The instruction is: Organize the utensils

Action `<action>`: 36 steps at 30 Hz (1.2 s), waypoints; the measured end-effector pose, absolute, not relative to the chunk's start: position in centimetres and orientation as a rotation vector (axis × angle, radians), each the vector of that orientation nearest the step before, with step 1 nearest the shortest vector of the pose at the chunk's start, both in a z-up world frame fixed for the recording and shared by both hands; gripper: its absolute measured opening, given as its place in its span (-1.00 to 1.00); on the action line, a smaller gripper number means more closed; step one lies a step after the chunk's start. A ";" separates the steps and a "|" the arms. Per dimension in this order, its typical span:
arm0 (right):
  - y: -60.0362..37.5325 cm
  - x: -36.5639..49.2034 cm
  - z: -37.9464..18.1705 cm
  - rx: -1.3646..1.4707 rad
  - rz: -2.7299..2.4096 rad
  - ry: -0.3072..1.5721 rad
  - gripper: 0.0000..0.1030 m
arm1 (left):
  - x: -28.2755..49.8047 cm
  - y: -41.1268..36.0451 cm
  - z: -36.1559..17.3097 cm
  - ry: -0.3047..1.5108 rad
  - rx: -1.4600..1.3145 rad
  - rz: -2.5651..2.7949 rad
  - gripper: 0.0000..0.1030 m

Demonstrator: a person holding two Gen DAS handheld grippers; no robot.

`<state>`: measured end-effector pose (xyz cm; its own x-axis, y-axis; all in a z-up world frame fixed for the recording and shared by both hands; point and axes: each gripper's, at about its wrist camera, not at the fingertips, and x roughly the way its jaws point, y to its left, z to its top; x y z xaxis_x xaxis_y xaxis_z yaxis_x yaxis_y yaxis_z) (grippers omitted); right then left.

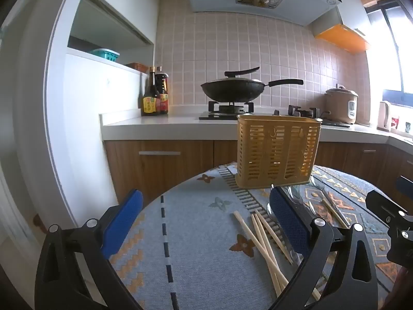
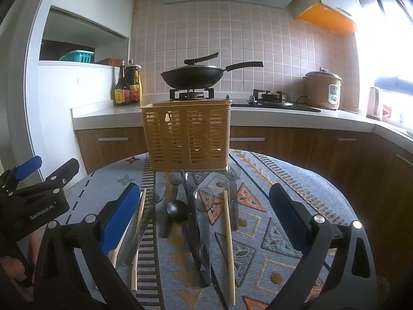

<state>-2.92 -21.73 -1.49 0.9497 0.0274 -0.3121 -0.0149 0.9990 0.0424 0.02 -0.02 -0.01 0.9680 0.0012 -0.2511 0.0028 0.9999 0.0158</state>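
Note:
A yellow slotted utensil basket (image 1: 277, 152) (image 2: 185, 137) stands upright at the far edge of a round table. In front of it lie several wooden chopsticks (image 1: 263, 237) (image 2: 228, 242) and several clear and dark plastic spoons (image 2: 196, 222), with some spoons (image 1: 317, 183) also in the left wrist view. My left gripper (image 1: 206, 219) is open and empty, hovering above the table left of the chopsticks. My right gripper (image 2: 205, 211) is open and empty, above the spoons and one chopstick. The left gripper also shows in the right wrist view (image 2: 33, 188).
The patterned blue tablecloth (image 1: 193, 245) (image 2: 296, 180) covers the table. Behind it runs a kitchen counter (image 1: 155, 124) with sauce bottles (image 1: 155, 95), a black wok on the stove (image 1: 232, 87) and a rice cooker (image 2: 322, 90). Wooden cabinets stand below.

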 end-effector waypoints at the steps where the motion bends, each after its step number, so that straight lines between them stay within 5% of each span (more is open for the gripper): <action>1: -21.7 -2.9 -1.5 0.039 0.021 0.317 0.86 | 0.0 0.0 0.0 0.254 0.016 -0.001 0.85; 36: -21.5 -3.0 -1.6 0.036 0.026 0.322 0.86 | 0.1 0.0 0.0 0.261 0.009 -0.002 0.86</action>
